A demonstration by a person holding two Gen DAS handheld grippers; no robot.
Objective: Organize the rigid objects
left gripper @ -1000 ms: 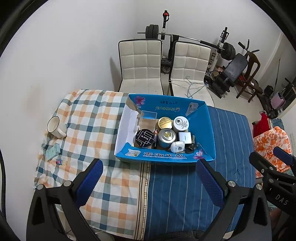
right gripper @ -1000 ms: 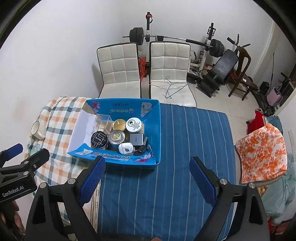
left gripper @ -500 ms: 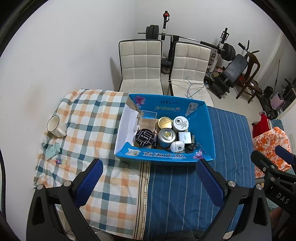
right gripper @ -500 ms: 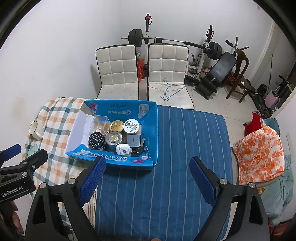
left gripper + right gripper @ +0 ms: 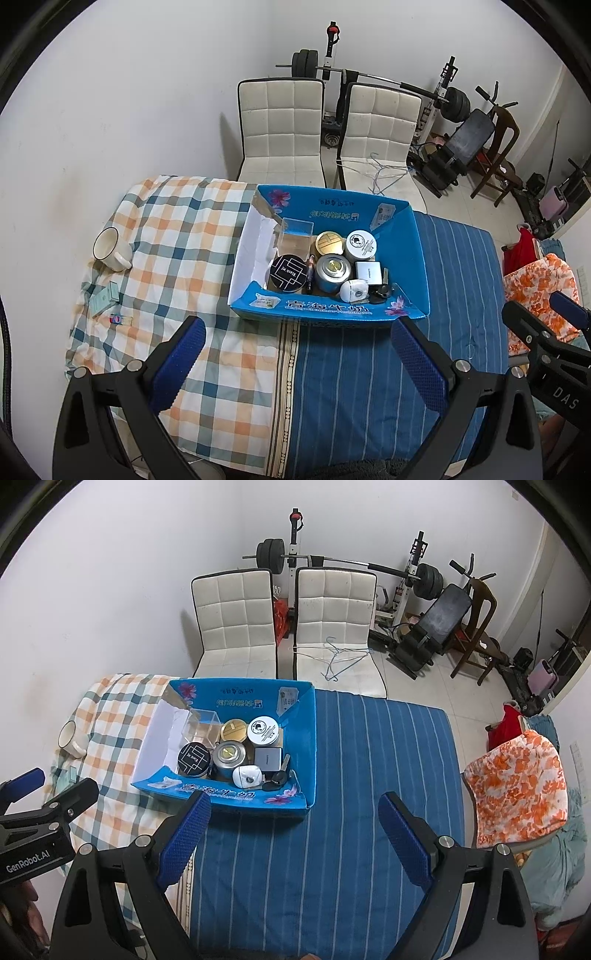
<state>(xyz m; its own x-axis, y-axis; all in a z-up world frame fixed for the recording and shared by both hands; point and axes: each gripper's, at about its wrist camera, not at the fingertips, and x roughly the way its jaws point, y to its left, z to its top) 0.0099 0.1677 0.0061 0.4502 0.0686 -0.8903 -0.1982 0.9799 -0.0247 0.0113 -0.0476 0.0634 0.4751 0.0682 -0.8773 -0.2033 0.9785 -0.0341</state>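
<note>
Both tools spread, empty. Blue box dead ahead of left tool; far-left of right tool; left nearer.

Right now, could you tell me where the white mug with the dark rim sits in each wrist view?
Left wrist view: the white mug lies on the checked cloth at mid left, left of the blue box.
Right wrist view: the mug is at the far left, partly cut off by the cloth's edge.
Shared landmark: the blue box.
</note>
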